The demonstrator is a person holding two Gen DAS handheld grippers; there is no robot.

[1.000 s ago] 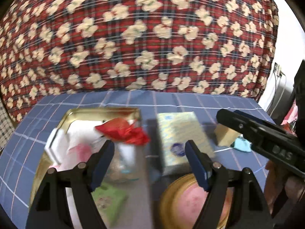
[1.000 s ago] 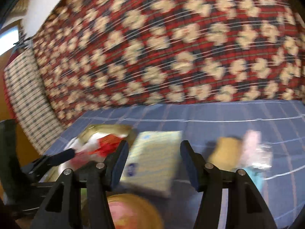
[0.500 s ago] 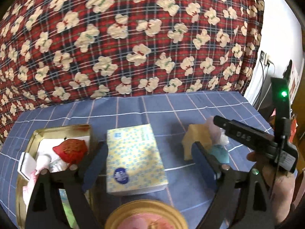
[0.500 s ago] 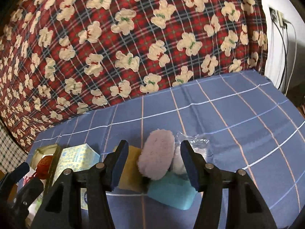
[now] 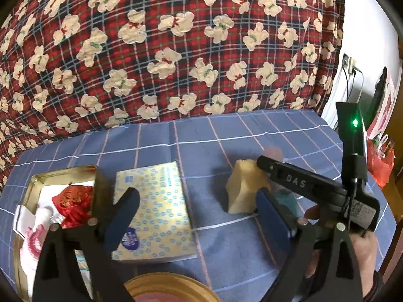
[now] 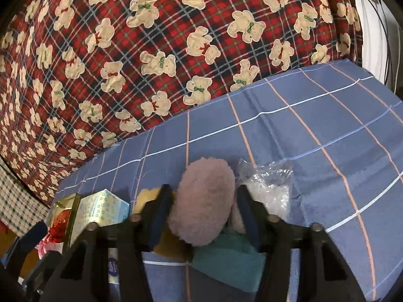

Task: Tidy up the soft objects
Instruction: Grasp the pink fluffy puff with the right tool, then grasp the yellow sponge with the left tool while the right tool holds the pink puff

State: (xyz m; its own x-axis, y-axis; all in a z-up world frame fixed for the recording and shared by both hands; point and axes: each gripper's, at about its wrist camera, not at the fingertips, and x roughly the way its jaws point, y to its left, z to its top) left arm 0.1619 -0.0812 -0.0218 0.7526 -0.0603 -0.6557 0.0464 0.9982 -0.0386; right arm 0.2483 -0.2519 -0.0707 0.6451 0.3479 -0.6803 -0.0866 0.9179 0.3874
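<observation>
A fluffy pink puff [image 6: 201, 201] lies on the blue checked cloth between the open fingers of my right gripper [image 6: 201, 211], which is low over it. A yellow sponge [image 6: 148, 196] lies left of the puff and a teal cloth [image 6: 226, 261] below it. The sponge also shows in the left wrist view [image 5: 245, 188], with the right gripper's body beside it. My left gripper [image 5: 196, 216] is open and empty above a yellow tissue pack [image 5: 153, 216]. A gold tray [image 5: 40, 178] at the left holds a red item [image 5: 73, 201] and white and pink cloths.
Crumpled clear plastic [image 6: 267, 188] lies right of the puff. A round gold tin [image 5: 171, 289] sits at the near edge. A red plaid bear-print cushion [image 5: 163, 50] rises behind the cloth. Cables and a wall stand at the right.
The right gripper has swung right from the tissue pack and come down around the pink puff. The left gripper has shifted right from over the tray and risen a little.
</observation>
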